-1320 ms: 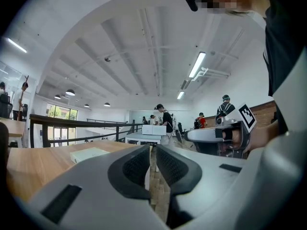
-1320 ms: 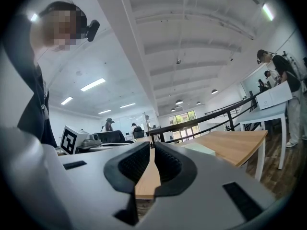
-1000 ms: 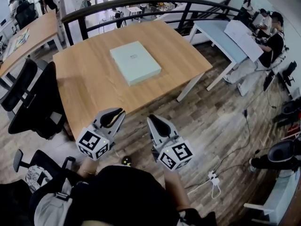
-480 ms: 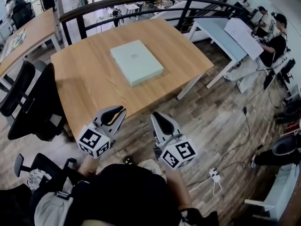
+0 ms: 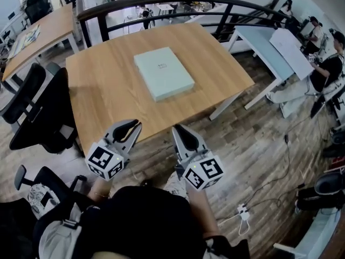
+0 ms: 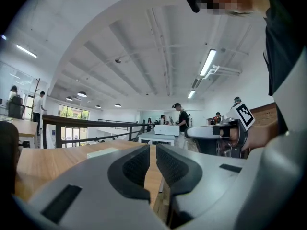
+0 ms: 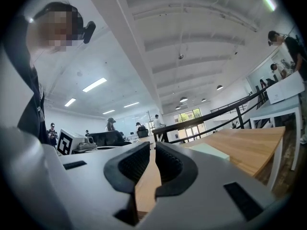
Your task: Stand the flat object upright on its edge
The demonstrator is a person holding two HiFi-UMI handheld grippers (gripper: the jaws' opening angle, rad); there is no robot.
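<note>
A flat pale green box (image 5: 163, 72) lies on its broad face near the middle of a wooden table (image 5: 108, 96). Both grippers hang in front of the table's near edge, well short of the box. My left gripper (image 5: 133, 125) is shut with nothing between its jaws. My right gripper (image 5: 178, 130) is shut and empty too, a little to the right of the left one. The left gripper view looks low across the tabletop to the box (image 6: 102, 152). In the right gripper view the box (image 7: 209, 151) lies to the right of the jaws.
Black office chairs (image 5: 38, 109) stand at the table's left side. A black railing (image 5: 161, 4) runs behind the table. A grey desk (image 5: 269, 45) with seated people is at the right. Another wooden table (image 5: 38, 36) is at the far left. Cables (image 5: 242, 212) lie on the wood floor.
The head view has shifted slightly, so the table and box sit a little further right in the picture. Both grippers stay shut in about the same place before the table edge.
</note>
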